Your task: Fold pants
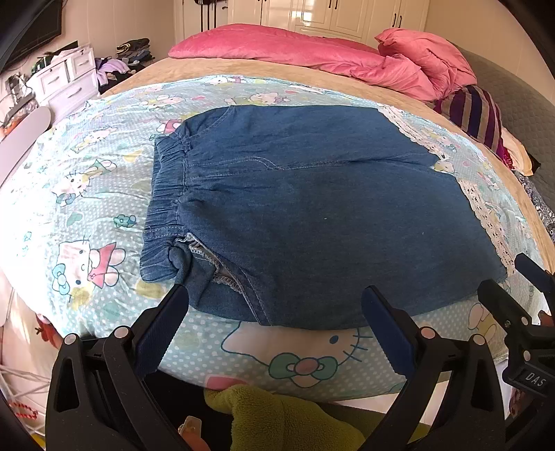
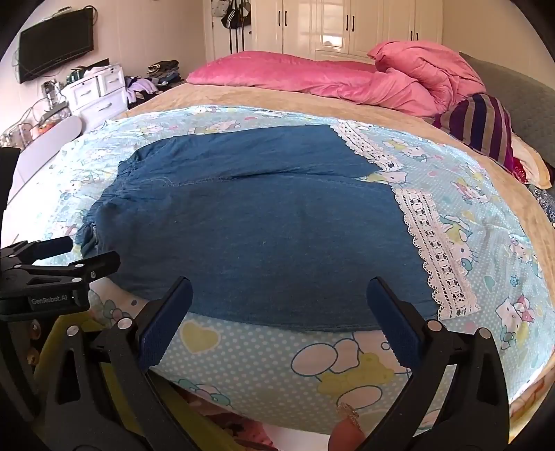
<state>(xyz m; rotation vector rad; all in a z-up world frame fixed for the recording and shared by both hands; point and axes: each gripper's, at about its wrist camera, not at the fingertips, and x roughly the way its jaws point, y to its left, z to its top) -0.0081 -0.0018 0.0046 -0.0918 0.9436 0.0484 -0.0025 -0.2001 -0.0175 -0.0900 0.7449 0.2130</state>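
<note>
Blue denim pants lie flat on a cartoon-cat bed sheet, both legs side by side. The elastic waistband is at the left and the white lace hems are at the right. My left gripper hovers open over the near edge of the pants by the waistband end, with nothing between its fingers. My right gripper hangs open over the near leg's edge, closer to the hems, and touches nothing. Each gripper shows in the other's view: the right gripper at the right edge, the left gripper at the left.
A pink quilt and a striped pillow lie at the far side of the bed. White drawers and a wall TV stand at the left, a wardrobe behind. Green fleece shows below the bed edge.
</note>
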